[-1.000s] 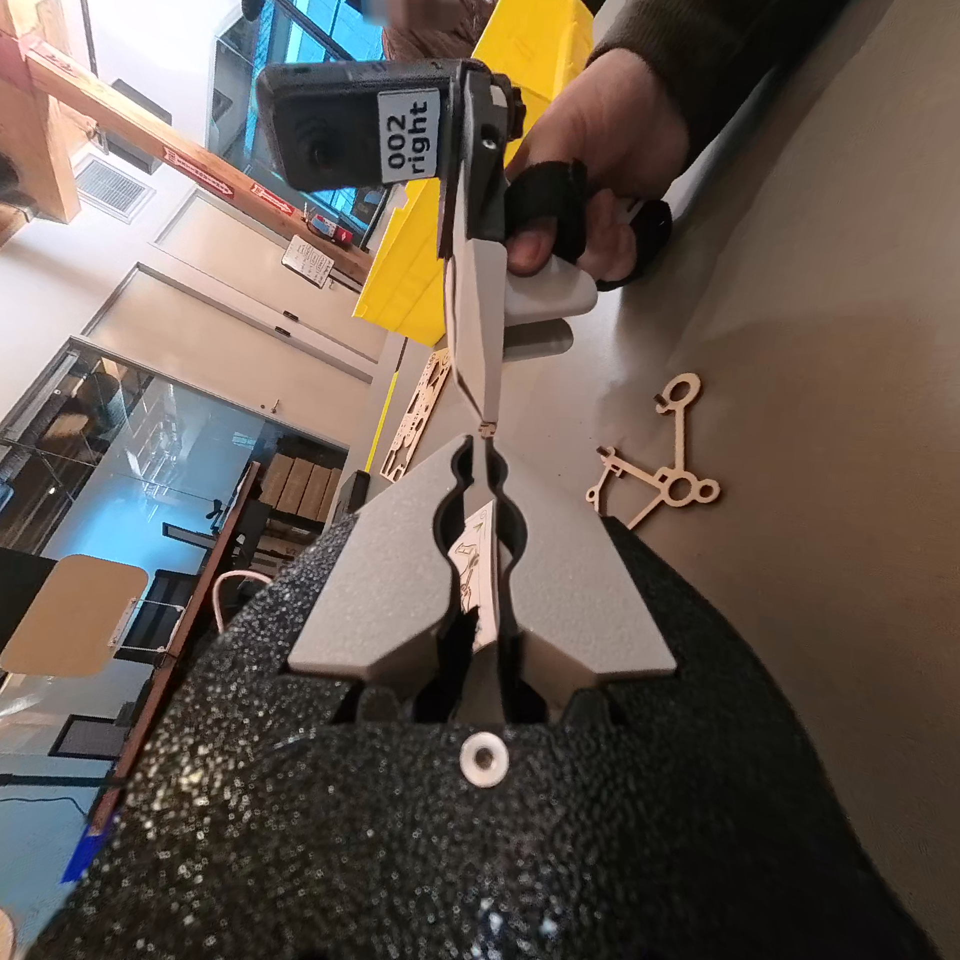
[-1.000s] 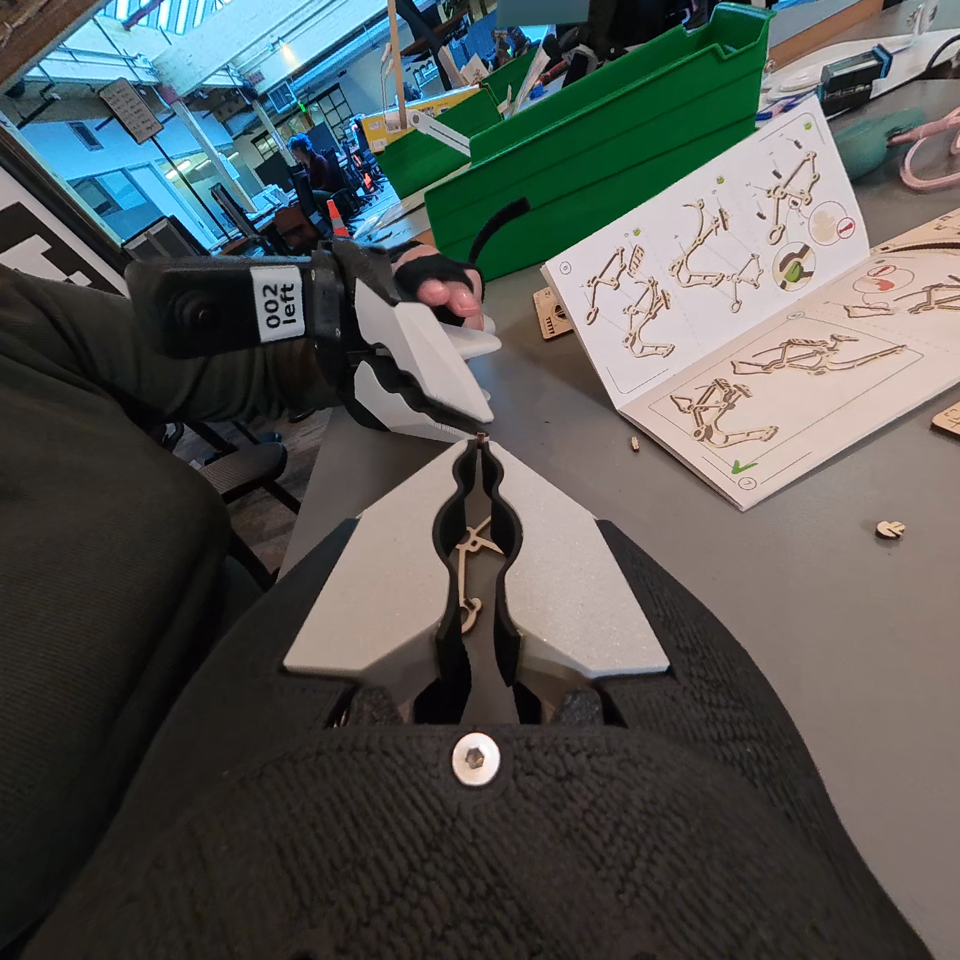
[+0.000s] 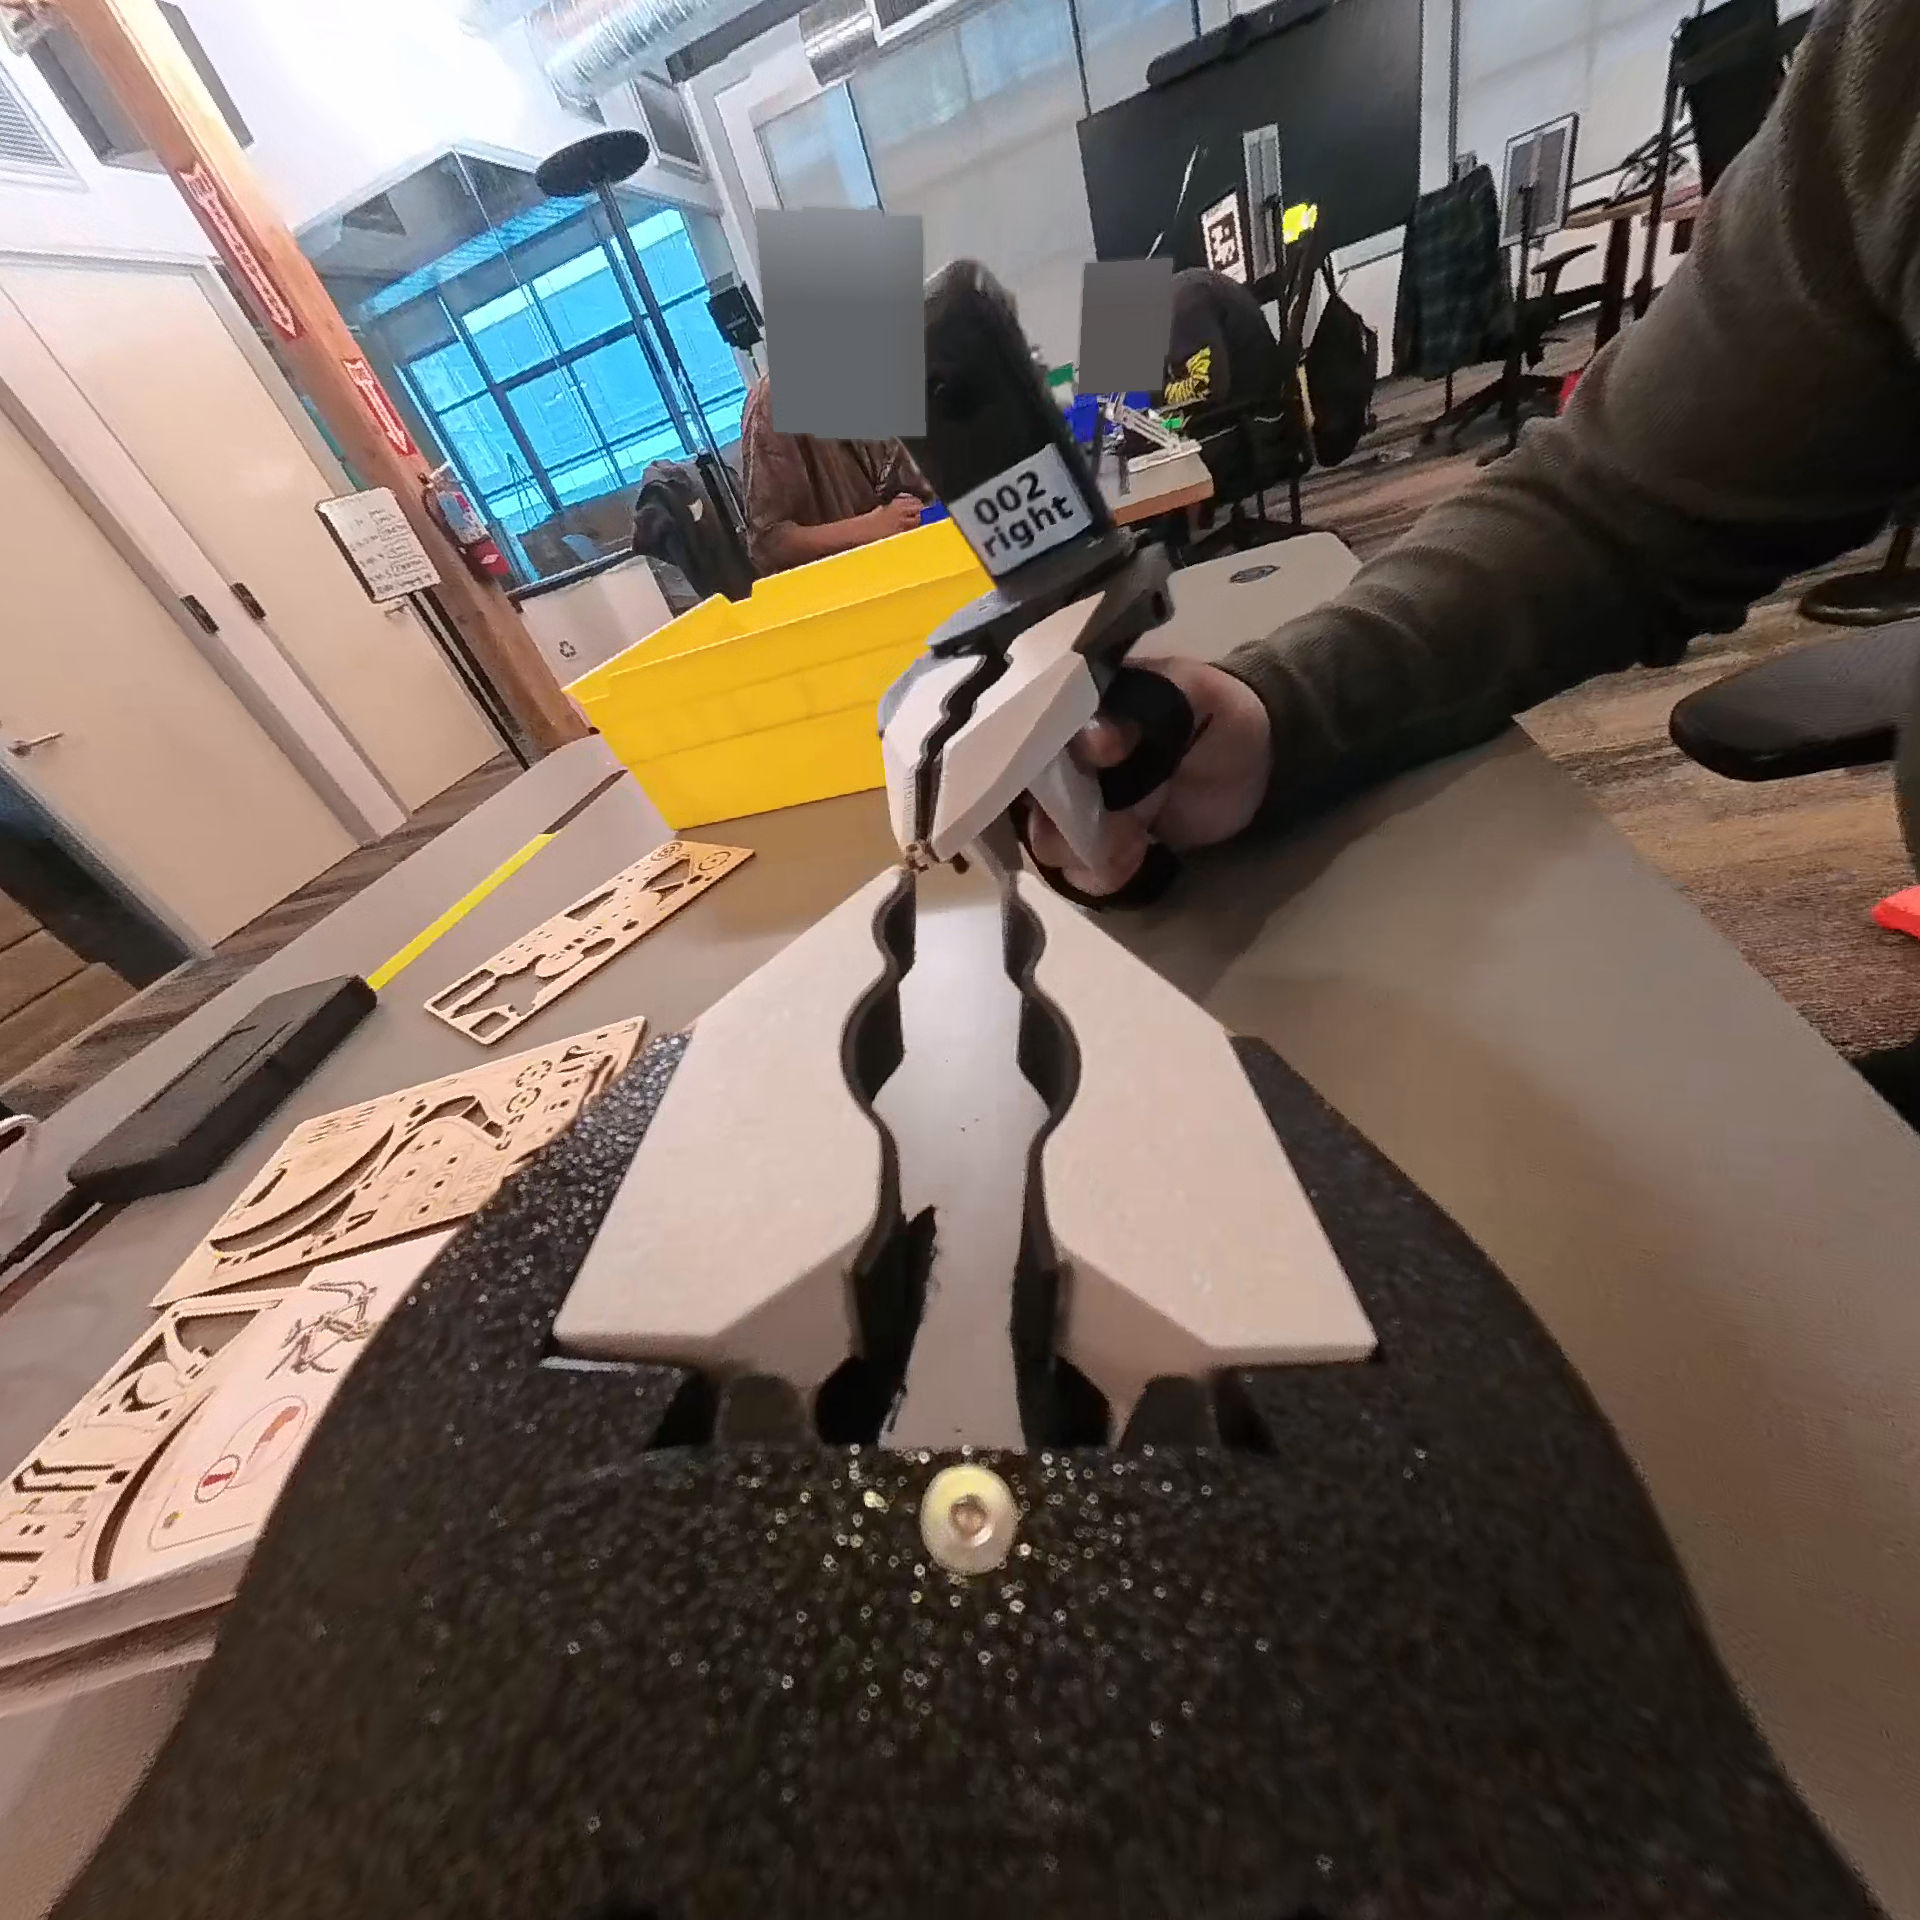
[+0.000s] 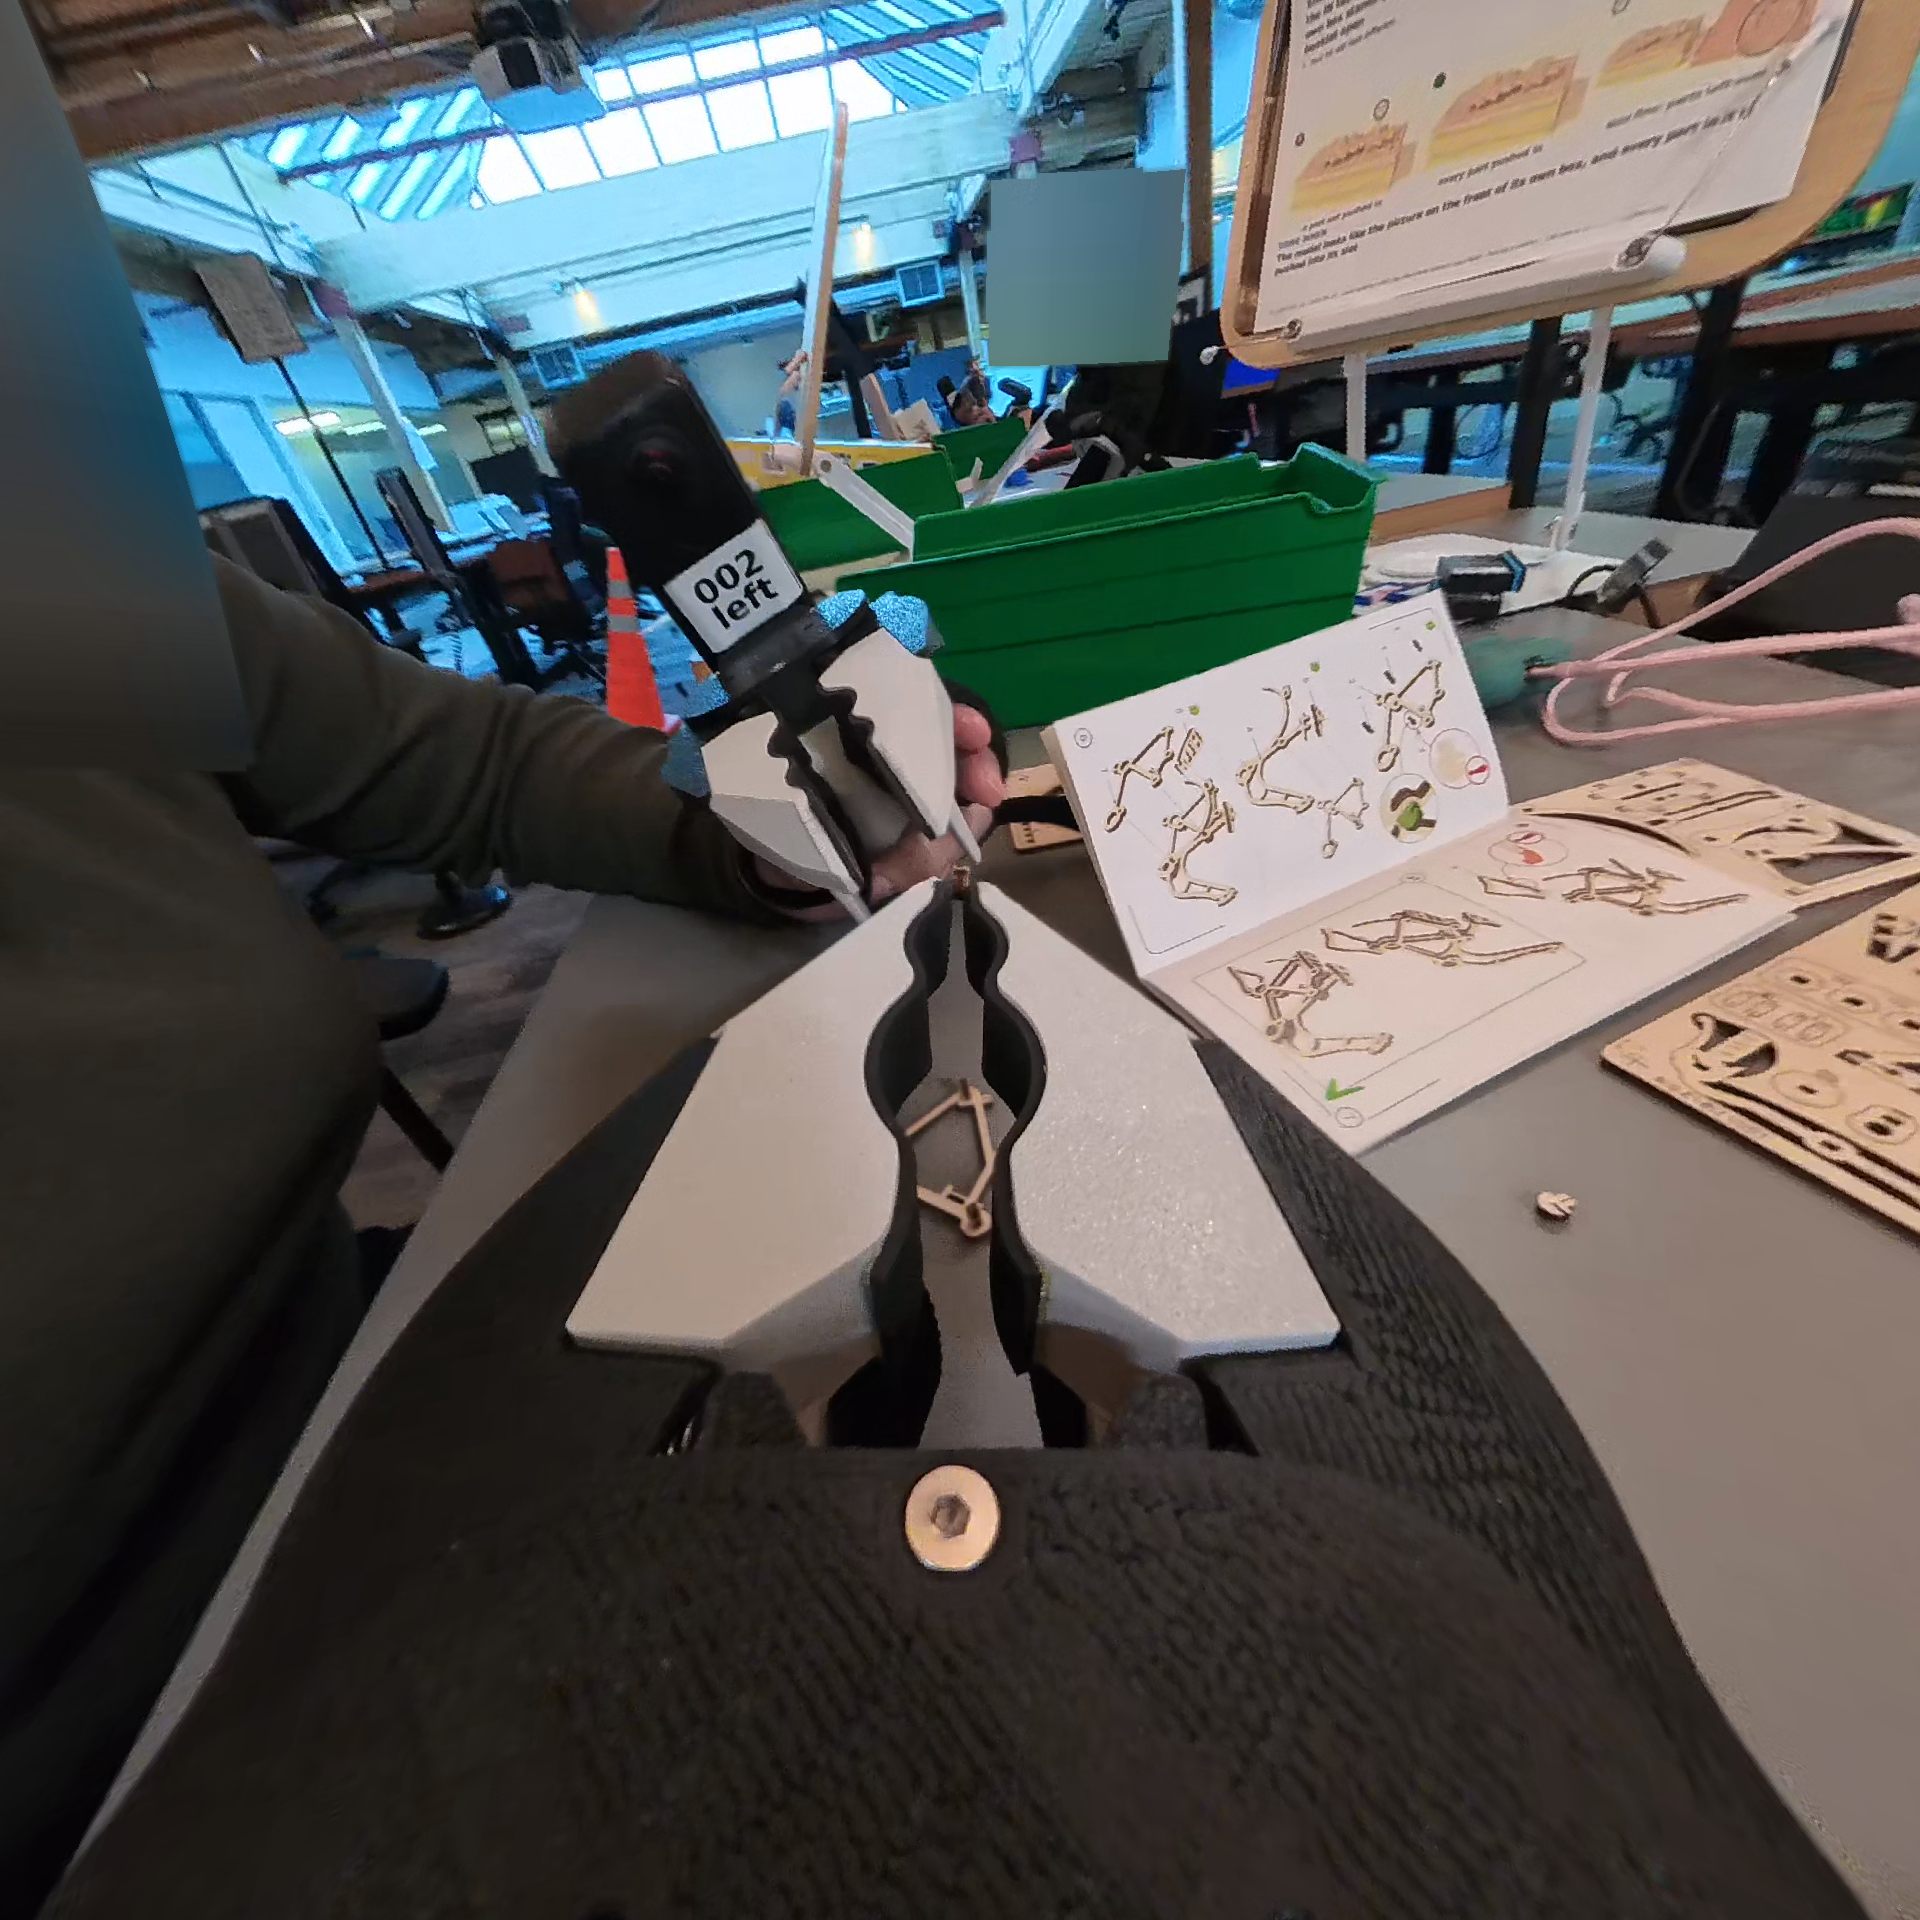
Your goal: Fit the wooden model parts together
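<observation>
Right gripper (image 4: pixel 958 891) clamped on small wooden part (image 4: pixel 961 881); left gripper (image 3: pixel 956 883) jaws apart, nothing held.
The part protrudes at the right fingertips, above the grey tabletop (image 4: pixel 1662 1299), just beside the left fingertips.

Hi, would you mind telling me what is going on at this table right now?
A person is building a wooden model with a gripper in each hand. The right gripper is shut on a tiny wooden piece at its tips. The left gripper is open with nothing between its fingers, close in front of it. A small wooden frame lies on the table below, with the open instruction booklet and cut-out wooden sheets alongside.
</observation>
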`<act>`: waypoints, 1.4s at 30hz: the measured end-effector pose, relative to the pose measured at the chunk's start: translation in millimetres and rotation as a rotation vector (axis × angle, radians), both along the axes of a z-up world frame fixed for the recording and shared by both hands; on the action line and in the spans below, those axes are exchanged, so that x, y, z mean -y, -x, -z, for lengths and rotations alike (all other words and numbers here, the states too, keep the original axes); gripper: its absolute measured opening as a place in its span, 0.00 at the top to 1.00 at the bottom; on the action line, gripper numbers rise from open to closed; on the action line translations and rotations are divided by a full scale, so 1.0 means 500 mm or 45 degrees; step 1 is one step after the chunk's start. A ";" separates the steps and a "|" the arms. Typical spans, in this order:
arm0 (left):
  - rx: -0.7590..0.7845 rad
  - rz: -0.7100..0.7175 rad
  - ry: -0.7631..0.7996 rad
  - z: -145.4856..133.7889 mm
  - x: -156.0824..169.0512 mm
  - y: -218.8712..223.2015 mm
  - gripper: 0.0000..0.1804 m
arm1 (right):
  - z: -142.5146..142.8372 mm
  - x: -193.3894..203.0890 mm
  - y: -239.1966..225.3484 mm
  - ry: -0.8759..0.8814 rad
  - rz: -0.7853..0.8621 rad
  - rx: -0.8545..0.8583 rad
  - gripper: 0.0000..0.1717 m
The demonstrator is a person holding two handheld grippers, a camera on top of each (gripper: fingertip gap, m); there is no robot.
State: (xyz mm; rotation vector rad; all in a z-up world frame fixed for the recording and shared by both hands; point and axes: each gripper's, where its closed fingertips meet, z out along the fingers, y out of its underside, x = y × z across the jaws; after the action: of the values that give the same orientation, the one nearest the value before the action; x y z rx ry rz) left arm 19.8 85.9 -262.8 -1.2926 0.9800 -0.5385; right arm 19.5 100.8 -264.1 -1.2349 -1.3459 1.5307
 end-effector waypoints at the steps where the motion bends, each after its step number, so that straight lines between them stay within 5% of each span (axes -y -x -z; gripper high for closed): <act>1: -0.004 0.005 -0.008 0.000 0.002 -0.002 0.93 | 0.000 0.001 0.000 0.024 -0.013 0.001 1.00; 42: 0.000 0.099 0.115 0.018 0.008 -0.013 1.00 | 0.017 0.042 0.005 -0.106 -0.116 0.068 1.00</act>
State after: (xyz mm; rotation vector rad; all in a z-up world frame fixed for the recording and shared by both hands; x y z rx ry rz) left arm 26.3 82.1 -271.8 -1.3390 1.0192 -0.6491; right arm 17.1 80.0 -272.6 -1.1846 -1.5037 1.4977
